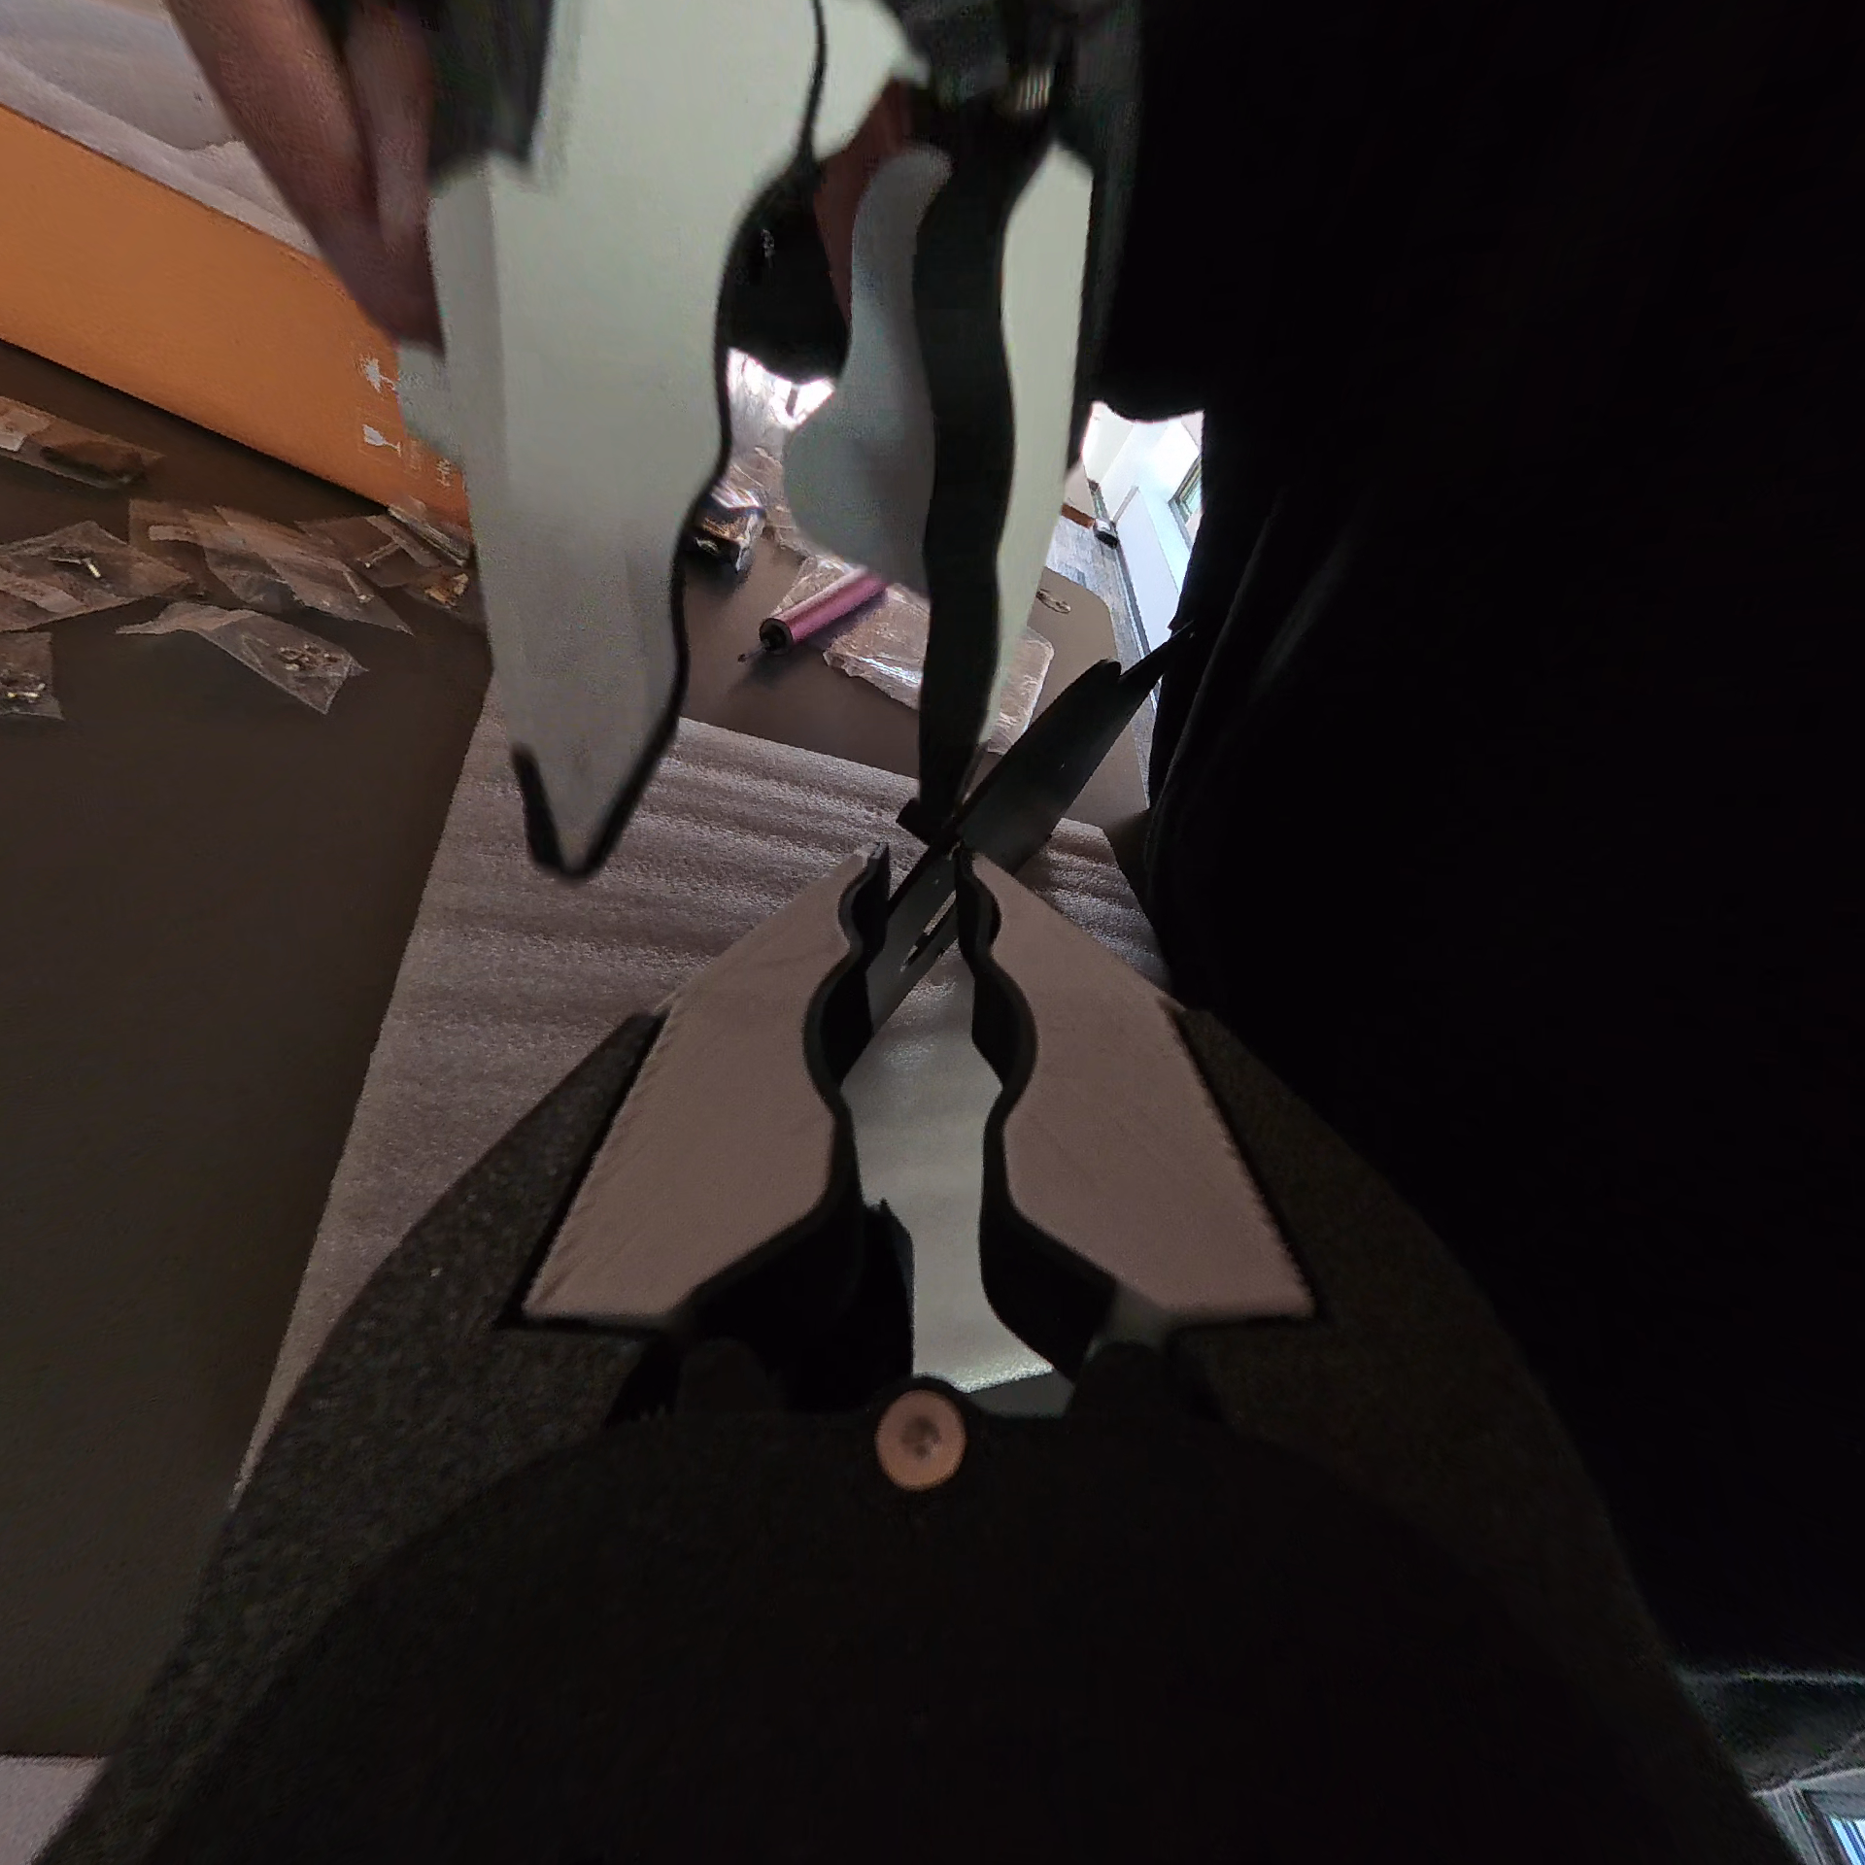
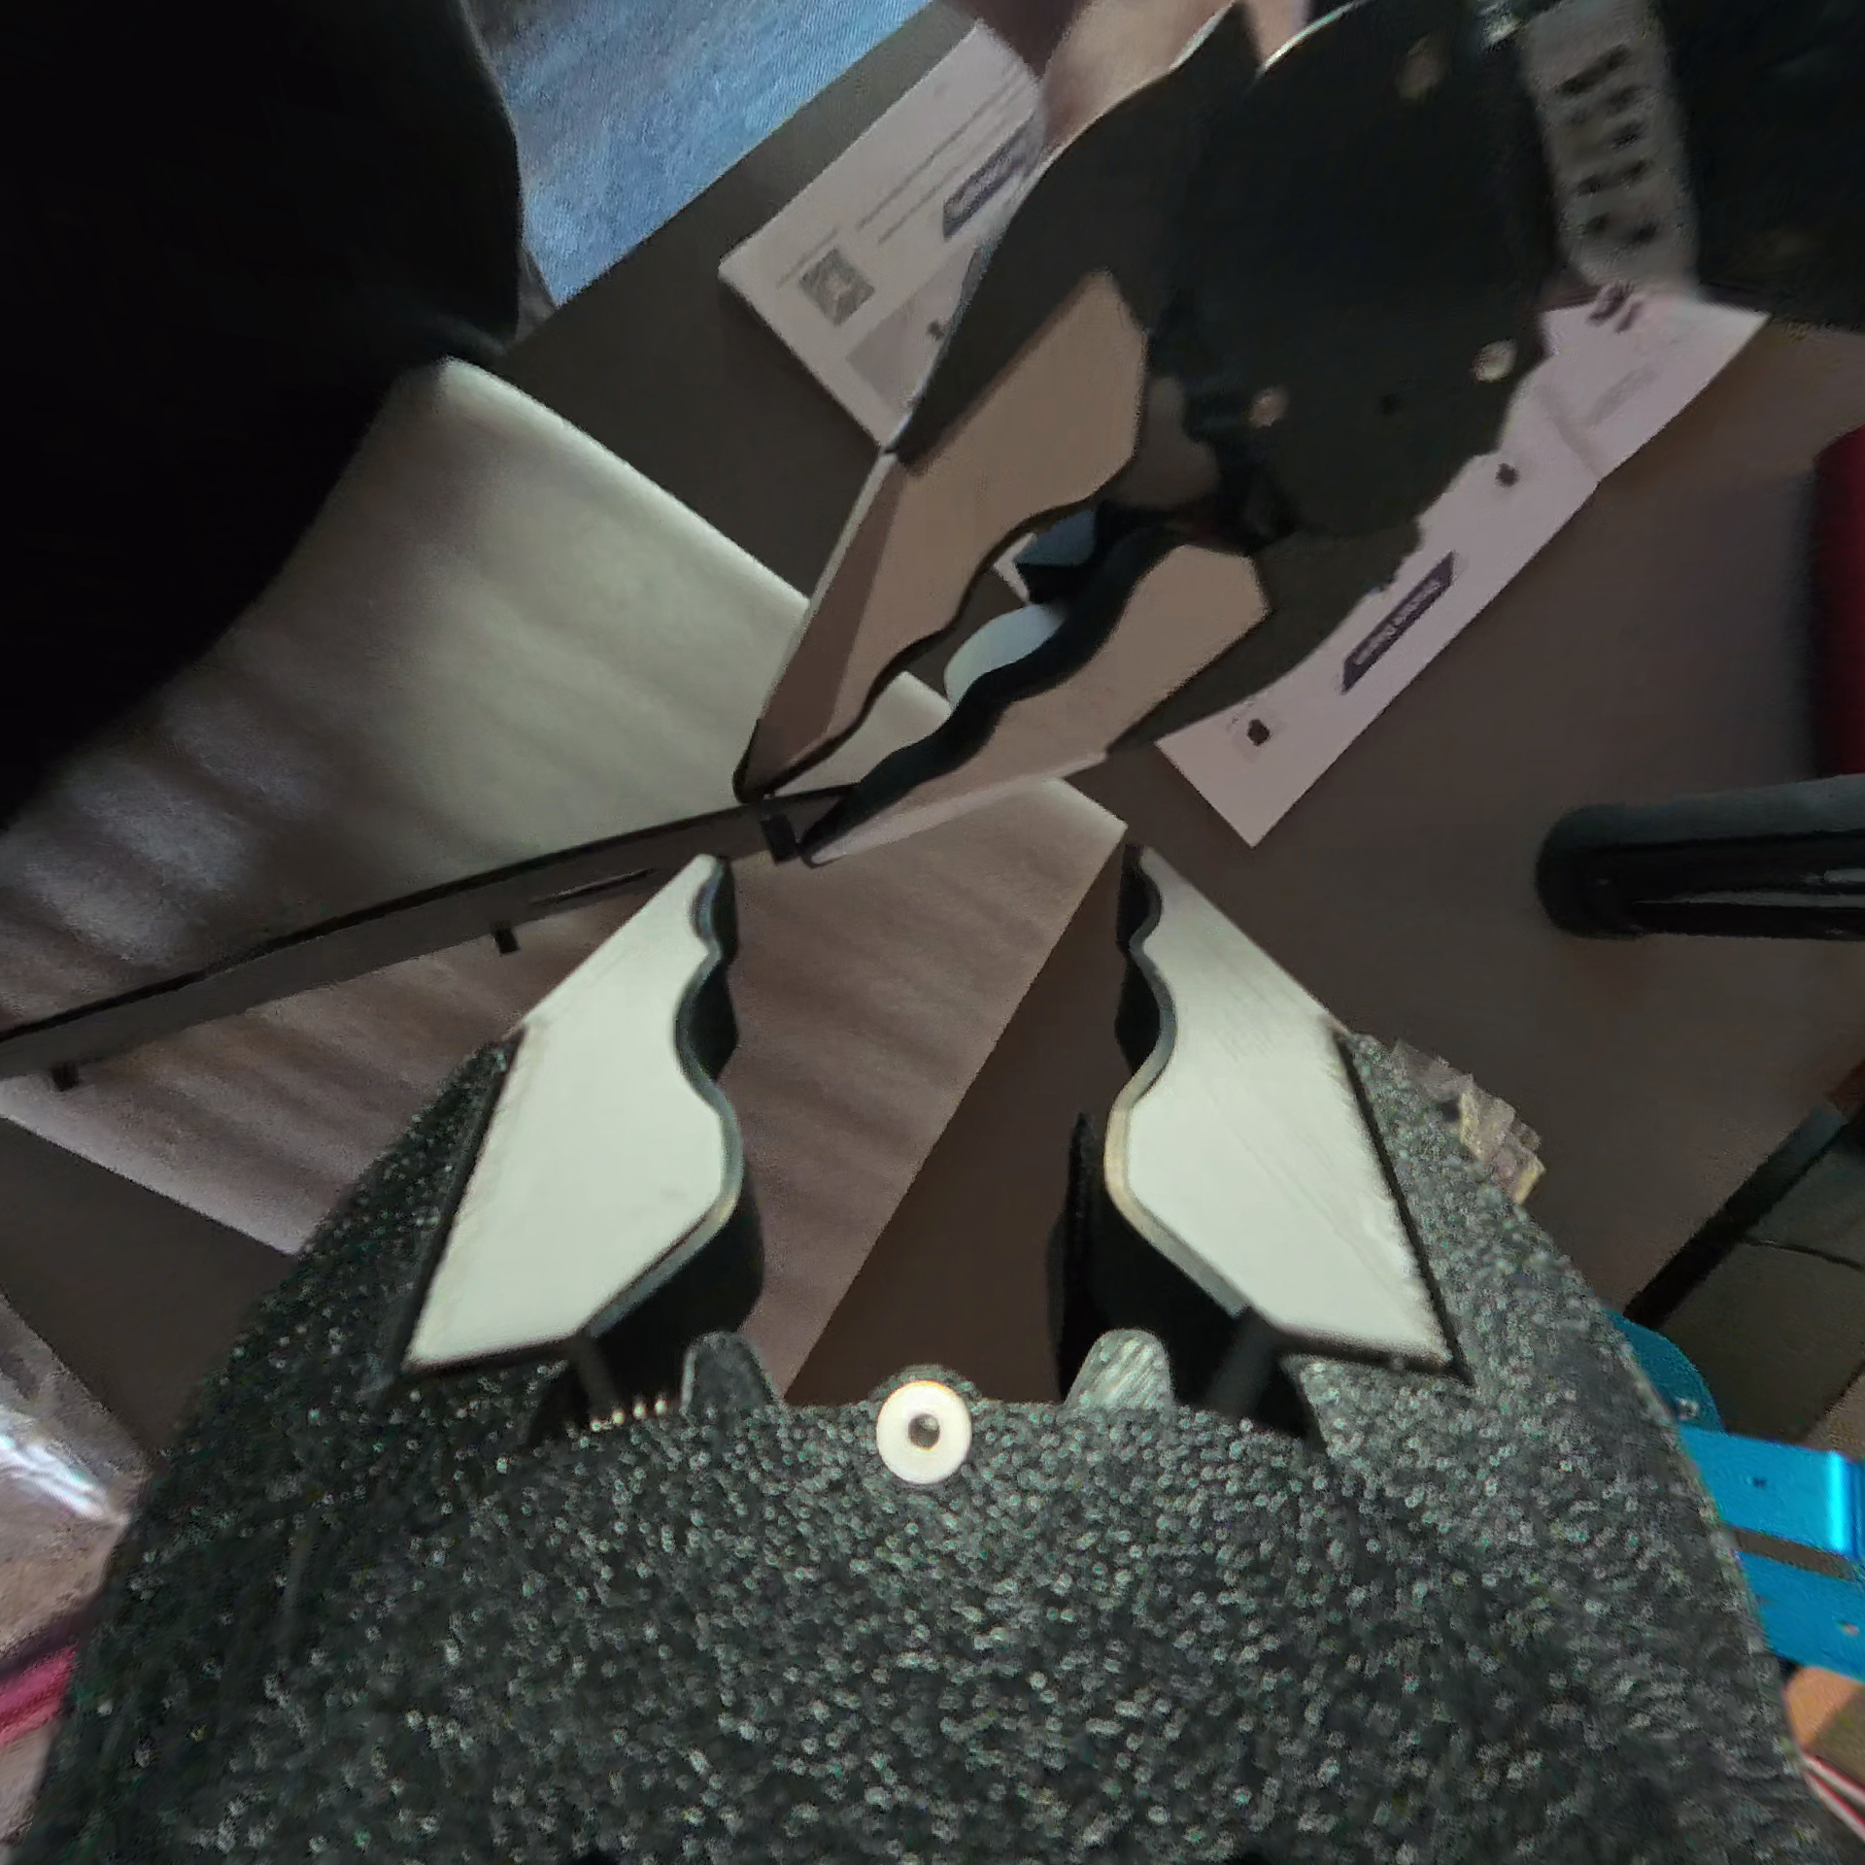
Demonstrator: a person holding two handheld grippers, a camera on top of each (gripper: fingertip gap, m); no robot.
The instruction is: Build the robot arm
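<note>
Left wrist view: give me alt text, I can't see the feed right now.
The left gripper is shut on a thin black metal plate above white foam sheeting. The right gripper hangs open from above, one finger touching the plate, with clear plastic bags on the brown table.

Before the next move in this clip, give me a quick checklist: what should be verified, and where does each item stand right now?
1. Left claw shut on the end of the black strip: ok.
2. Right claw open: ok, wide gap between its fingers.
3. Strip inside the right claw's gap: not ok; it passes just beyond one fingertip, outside the gap.
4. Right claw's fingertip touching the strip: cannot tell; the two meet closely in both views.
5. Strip lifted clear of the foam sheet: cannot tell; the height above it is unclear.
</note>
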